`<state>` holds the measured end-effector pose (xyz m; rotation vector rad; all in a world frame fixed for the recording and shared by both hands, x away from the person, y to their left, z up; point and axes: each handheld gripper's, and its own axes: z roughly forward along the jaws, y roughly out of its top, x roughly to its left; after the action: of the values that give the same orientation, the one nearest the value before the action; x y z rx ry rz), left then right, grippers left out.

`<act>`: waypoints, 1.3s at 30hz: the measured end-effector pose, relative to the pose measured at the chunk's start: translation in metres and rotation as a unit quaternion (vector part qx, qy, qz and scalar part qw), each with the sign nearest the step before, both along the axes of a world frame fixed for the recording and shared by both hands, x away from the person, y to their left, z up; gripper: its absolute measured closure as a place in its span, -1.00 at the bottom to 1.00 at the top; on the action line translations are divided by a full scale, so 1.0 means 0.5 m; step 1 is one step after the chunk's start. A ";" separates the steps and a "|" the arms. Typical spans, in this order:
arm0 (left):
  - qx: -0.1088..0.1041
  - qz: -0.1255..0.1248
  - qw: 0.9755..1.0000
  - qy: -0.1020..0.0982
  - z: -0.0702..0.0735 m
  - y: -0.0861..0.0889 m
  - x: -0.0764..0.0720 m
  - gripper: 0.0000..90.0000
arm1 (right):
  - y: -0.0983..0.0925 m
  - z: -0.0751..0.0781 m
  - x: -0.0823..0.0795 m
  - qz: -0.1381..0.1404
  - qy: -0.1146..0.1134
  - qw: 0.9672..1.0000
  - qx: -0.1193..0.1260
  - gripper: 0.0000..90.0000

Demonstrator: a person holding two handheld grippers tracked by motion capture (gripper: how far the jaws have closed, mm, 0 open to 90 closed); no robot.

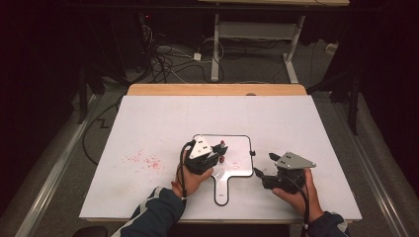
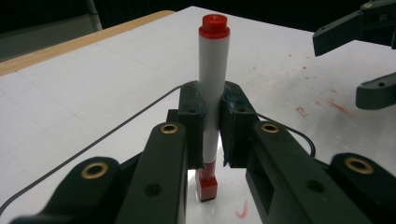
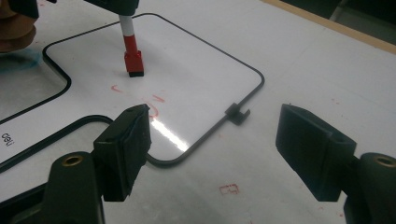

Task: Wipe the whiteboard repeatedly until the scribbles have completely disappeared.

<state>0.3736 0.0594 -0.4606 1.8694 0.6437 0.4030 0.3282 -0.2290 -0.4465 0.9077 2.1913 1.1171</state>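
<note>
On the white table (image 1: 148, 128), seen from the high view, a small paddle-shaped whiteboard (image 1: 237, 148) is lying near the person's edge, handle pointing toward the person; the left gripper (image 1: 217, 154) is sitting over the board's left part, clamping a marker (image 1: 223, 151), and the right gripper (image 1: 263, 165) is hanging just beside the board's right edge, jaws spread apart and holding nothing. Red smudges (image 1: 146, 162) are showing on the table to the left. In the left gripper view, the jaws are squeezing the white barrel of the marker (image 2: 212, 93), which is standing roughly upright, red cap end up and the red eraser-like end (image 2: 207, 185) down, touching or nearly touching the board; a red stroke (image 2: 241, 211) is lying just beside it. In the right gripper view, the right gripper (image 3: 212, 149) is gaping wide with nothing between its pads, the board's rounded corner and a small clip (image 3: 236, 113) on its rim lying ahead, faint red marks (image 3: 154, 105) on the board near the marker's lower end (image 3: 133, 58). Judgement: step in hand is probably wiping or marking the board with the held marker; whether contact is made I cannot tell. Next move likely is dragging the tip across the red marks while the right gripper is steadying the board's edge.
</note>
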 end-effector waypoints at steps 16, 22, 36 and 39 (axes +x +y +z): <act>0.011 -0.033 0.999 -0.015 0.002 -0.108 0.004 0.75 | -0.002 0.001 -0.001 0.005 -0.002 1.000 -0.001 -0.39; 0.000 -0.022 1.000 0.006 0.004 -0.085 0.027 0.75 | -0.005 0.001 -0.001 0.003 -0.001 1.000 0.000 -0.39; 0.018 -0.040 0.999 -0.001 0.008 -0.078 0.019 0.75 | -0.004 0.001 -0.001 0.005 -0.002 1.000 -0.001 -0.39; 0.003 -0.031 0.999 0.012 0.006 -0.061 0.029 0.75 | -0.005 0.001 -0.001 0.003 -0.002 1.000 -0.001 -0.39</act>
<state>0.3882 0.0289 -0.4577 1.8975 0.5991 0.3432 0.3277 -0.2316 -0.4458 0.8962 2.1929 1.1187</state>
